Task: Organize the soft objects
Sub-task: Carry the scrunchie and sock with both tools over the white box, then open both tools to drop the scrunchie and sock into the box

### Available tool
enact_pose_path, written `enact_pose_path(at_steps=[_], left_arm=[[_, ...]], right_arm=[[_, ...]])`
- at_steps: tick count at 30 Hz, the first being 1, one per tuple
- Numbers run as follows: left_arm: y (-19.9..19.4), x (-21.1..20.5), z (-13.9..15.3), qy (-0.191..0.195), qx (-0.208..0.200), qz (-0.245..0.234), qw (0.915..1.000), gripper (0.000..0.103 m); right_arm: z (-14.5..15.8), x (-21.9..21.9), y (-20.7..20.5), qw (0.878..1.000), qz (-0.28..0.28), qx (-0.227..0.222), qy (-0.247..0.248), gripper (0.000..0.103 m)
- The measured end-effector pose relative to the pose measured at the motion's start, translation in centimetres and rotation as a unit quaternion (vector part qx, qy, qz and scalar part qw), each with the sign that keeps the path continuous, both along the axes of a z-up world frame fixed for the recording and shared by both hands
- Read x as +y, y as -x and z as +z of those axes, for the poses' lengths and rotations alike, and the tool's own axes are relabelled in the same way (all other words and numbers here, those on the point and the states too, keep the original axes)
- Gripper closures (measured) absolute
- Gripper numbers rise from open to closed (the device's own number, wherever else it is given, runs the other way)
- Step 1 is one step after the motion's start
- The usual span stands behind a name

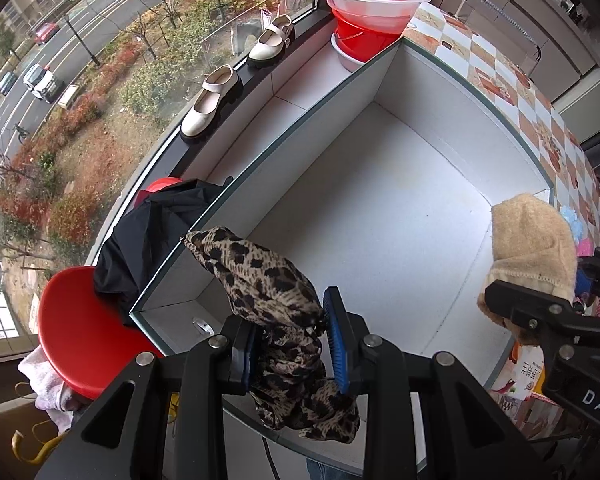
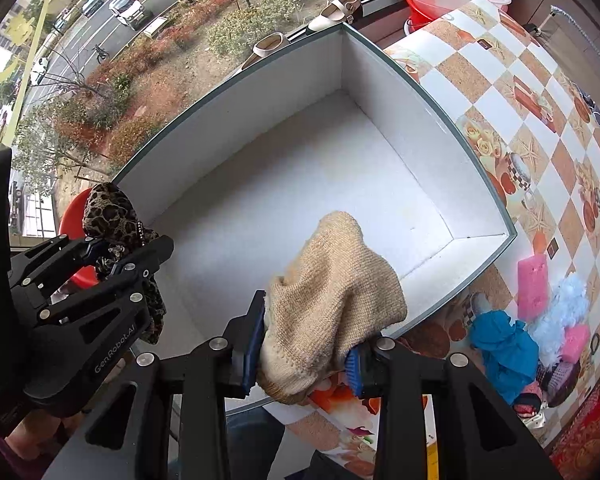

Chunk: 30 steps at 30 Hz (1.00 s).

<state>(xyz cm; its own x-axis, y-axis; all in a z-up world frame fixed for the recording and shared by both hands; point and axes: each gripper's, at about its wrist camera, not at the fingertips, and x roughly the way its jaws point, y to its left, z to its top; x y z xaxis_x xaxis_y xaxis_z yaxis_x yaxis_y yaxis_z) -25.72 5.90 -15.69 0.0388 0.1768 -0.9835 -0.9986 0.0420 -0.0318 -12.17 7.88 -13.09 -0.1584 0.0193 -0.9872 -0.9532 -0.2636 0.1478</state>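
My left gripper (image 1: 294, 344) is shut on a leopard-print cloth (image 1: 260, 276), bunched between its blue pads and held above the near corner of a large white box (image 1: 380, 184). The same cloth (image 2: 108, 212) and left gripper (image 2: 112, 256) appear at the left of the right wrist view. My right gripper (image 2: 304, 354) is shut on a beige knitted piece (image 2: 336, 280), which hangs over the box's near rim (image 2: 460, 280). In the left wrist view that beige knit (image 1: 532, 248) shows at the right edge. The box's white floor (image 2: 300, 184) shows nothing lying on it.
On the checked tablecloth (image 2: 540, 120) right of the box lie a pink sponge (image 2: 532, 284), a blue cloth (image 2: 504, 348) and a pale blue fluffy item (image 2: 560, 312). A red stool (image 1: 80, 332) with black fabric (image 1: 148, 248) stands left. Shoes (image 1: 212, 100) and red basins (image 1: 372, 16) line the window sill.
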Motion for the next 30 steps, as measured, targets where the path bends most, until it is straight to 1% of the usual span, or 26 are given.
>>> enact_pose_path(at_steps=[7,10,13,22,30], left_arm=[[-0.7,-0.4,-1.4,0.024,-0.005,-0.011,0.9996,0.071],[-1.1,-0.9,-1.9,0.031,-0.006,-0.013,0.9994,0.071],[-1.4,-1.2,-2.1,0.034,-0.006,-0.019,0.9992,0.071],[-1.6,-1.2,-2.0,0.032,-0.004,-0.018,0.9993,0.071],[-1.3,-1.2,-1.9,0.031,-0.001,-0.013,0.9995,0.071]], right_arm=[[-2.1,0.1,0.3,1.000,0.013,-0.009,0.019,0.068],[-3.1,-0.2,0.2,0.999,0.018,-0.013,0.036,0.068],[-3.5,-0.4,-0.1,0.999,0.022,-0.018,0.043,0.068],[-3.0,-0.1,-0.9,0.999,0.019,-0.017,0.040,0.068],[-2.7,-0.4,-0.5,0.999,0.019,-0.016,0.035,0.068]])
